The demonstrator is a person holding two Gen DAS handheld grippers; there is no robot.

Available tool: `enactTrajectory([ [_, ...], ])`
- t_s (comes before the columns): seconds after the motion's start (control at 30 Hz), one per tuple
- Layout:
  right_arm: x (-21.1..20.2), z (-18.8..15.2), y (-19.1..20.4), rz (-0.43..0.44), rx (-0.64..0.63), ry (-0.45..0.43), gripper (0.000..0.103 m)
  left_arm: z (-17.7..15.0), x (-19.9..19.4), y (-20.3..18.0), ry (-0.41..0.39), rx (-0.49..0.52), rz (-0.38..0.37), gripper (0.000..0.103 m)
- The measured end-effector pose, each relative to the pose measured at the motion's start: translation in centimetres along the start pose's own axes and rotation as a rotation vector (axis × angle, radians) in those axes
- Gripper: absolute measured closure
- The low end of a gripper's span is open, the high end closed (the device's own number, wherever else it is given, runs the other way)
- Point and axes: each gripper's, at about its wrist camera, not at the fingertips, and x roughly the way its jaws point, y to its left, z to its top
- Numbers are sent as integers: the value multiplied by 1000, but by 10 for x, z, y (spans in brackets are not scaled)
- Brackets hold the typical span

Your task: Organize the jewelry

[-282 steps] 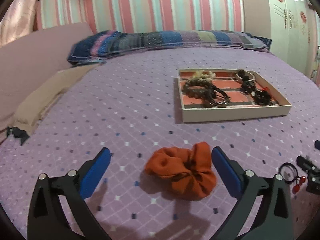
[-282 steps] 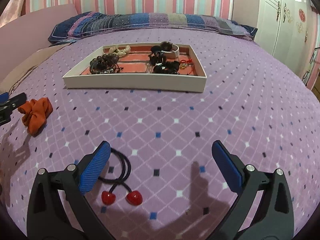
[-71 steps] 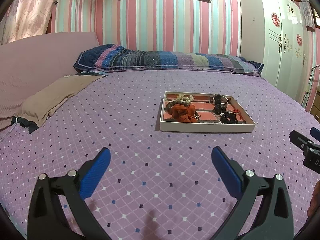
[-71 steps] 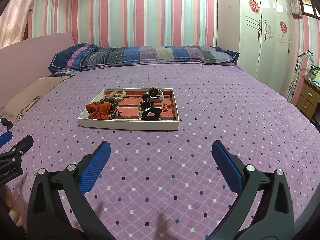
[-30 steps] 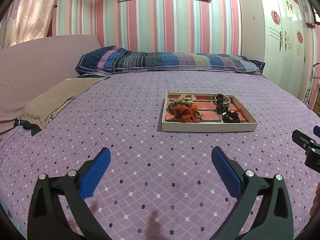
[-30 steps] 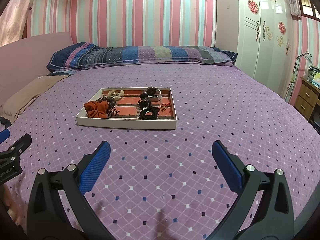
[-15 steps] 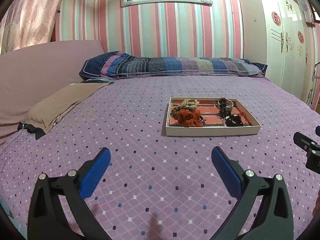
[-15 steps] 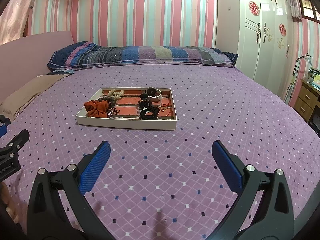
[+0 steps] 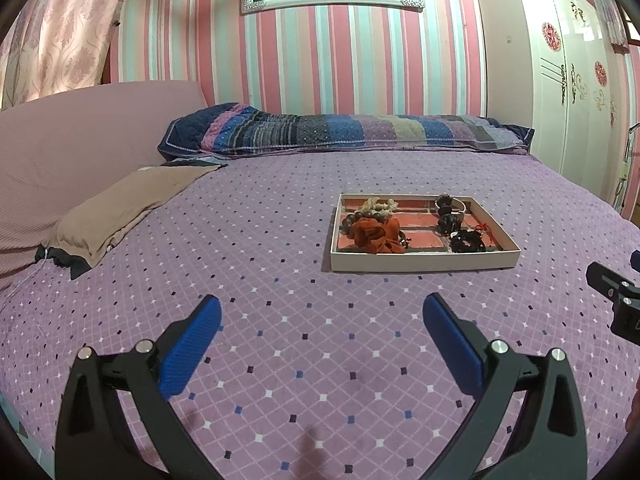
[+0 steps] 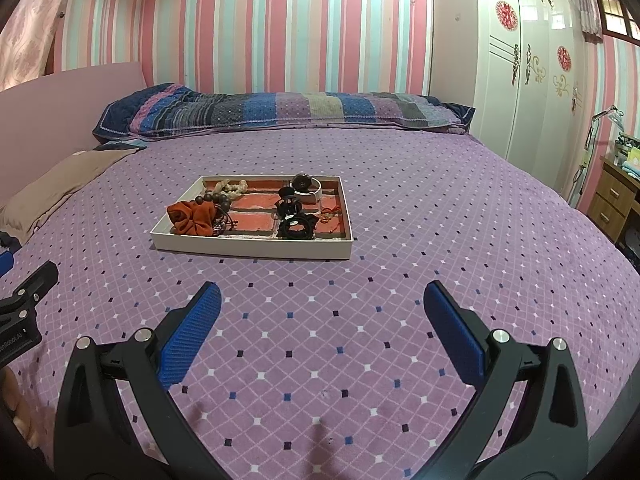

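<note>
A shallow white tray (image 9: 424,262) with a red lining lies on the purple bed; it also shows in the right wrist view (image 10: 252,247). In it lie an orange scrunchie (image 9: 376,235) (image 10: 192,217), bead bracelets (image 9: 378,205) (image 10: 229,189) and black hair ties (image 9: 467,240) (image 10: 297,226). My left gripper (image 9: 320,336) is open and empty, well short of the tray. My right gripper (image 10: 320,324) is open and empty, also well short of it.
A patterned pillow (image 9: 344,129) lies along the wall at the bed's far end. A tan folded cloth (image 9: 124,204) lies at the left. A white wardrobe (image 10: 528,80) and a wooden nightstand (image 10: 612,200) stand at the right. The bed's edge curves near at the right.
Both grippers have drawn back and tilted up, so the tray looks smaller and more wall shows. Earlier the scrunchie and a cherry hair tie lay on the bed; the scrunchie now lies in the tray.
</note>
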Motion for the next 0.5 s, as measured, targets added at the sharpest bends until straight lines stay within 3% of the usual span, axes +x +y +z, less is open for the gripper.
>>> enactTrajectory([
  [0.5, 1, -1, 0, 1, 1, 4, 4, 0, 4, -2, 23, -3, 5, 4],
])
